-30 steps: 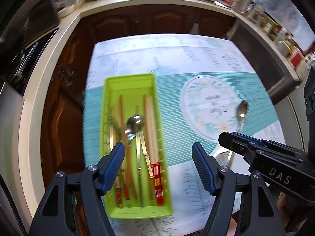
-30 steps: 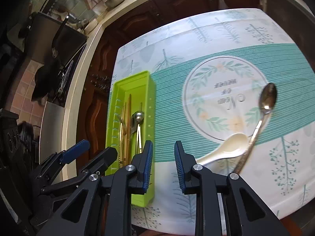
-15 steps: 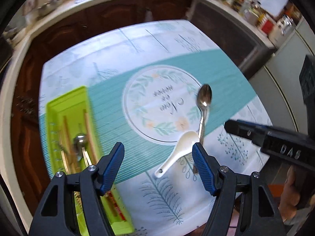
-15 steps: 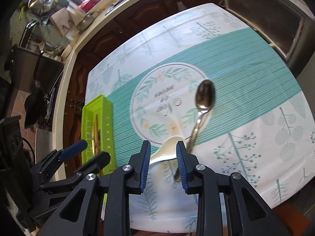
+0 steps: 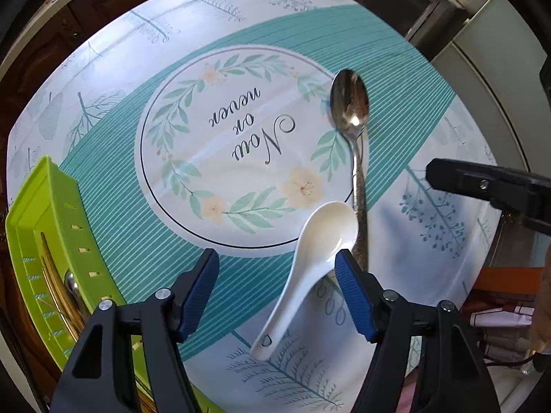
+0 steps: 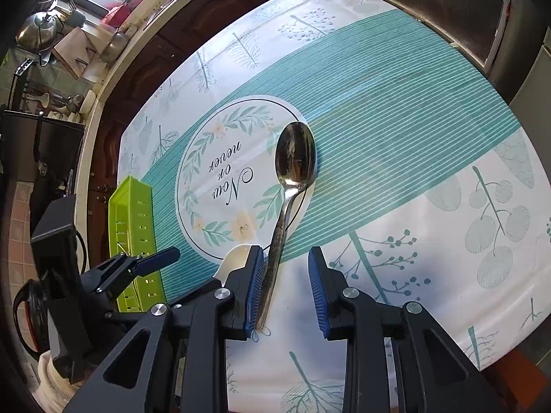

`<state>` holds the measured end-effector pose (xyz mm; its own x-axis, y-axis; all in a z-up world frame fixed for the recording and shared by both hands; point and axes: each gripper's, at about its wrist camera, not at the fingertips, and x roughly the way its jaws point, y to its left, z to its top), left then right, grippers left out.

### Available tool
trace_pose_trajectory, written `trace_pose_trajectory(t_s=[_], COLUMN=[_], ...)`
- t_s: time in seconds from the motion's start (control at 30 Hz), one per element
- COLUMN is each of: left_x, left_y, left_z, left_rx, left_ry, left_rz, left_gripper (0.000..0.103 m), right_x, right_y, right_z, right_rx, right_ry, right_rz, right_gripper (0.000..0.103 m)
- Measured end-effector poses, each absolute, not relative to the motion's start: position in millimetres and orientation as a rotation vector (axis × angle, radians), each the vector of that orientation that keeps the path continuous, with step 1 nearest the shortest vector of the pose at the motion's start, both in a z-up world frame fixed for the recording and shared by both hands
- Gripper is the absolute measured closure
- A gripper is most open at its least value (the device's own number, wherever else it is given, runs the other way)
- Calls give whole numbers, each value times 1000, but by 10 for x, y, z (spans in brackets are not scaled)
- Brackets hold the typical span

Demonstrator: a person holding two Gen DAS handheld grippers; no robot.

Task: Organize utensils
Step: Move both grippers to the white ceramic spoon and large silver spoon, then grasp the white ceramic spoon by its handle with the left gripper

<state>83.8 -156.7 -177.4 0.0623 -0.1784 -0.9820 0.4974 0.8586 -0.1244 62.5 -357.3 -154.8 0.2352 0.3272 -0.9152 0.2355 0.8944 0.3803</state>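
A white ceramic spoon (image 5: 311, 265) lies on the tablecloth, its handle toward me. My left gripper (image 5: 275, 290) hangs over it, pointing down. Its jaws are closing with the spoon between them, and the pads do not press on it. A metal spoon (image 5: 349, 103) lies just right of the white one. In the right wrist view the metal spoon (image 6: 295, 155) has its handle between the fingers of my right gripper (image 6: 286, 290), close beside the left pad (image 6: 255, 289). That gripper is open. The white spoon (image 6: 236, 258) peeks out left of it. The green utensil tray (image 5: 51, 213) holds chopsticks and cutlery.
The tablecloth (image 6: 396, 130) has a round printed motif (image 5: 224, 144) between the tray (image 6: 134, 213) and the spoons. The table's near edge (image 6: 499, 354) runs close to the grippers. Wooden cabinets and a counter with a kettle (image 6: 36, 31) stand beyond the far side.
Both grippers have swung right from over the green tray and sunk toward the two spoons, which now look larger. The right jaws stand slightly wider; the left ones a little narrower.
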Motion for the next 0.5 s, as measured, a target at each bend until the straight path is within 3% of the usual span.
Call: trace_pose_trajectory(t_s=[0.5], left_x=[807], left_y=[-1837], left_z=[-2055], left_rx=[331], left_ry=[1508], left_rz=[-577], left_gripper=[50], right_x=[807], right_y=[-3533], right_z=[-1780], right_rx=[485], right_ry=[1381], right_rz=[78], right_gripper=[76])
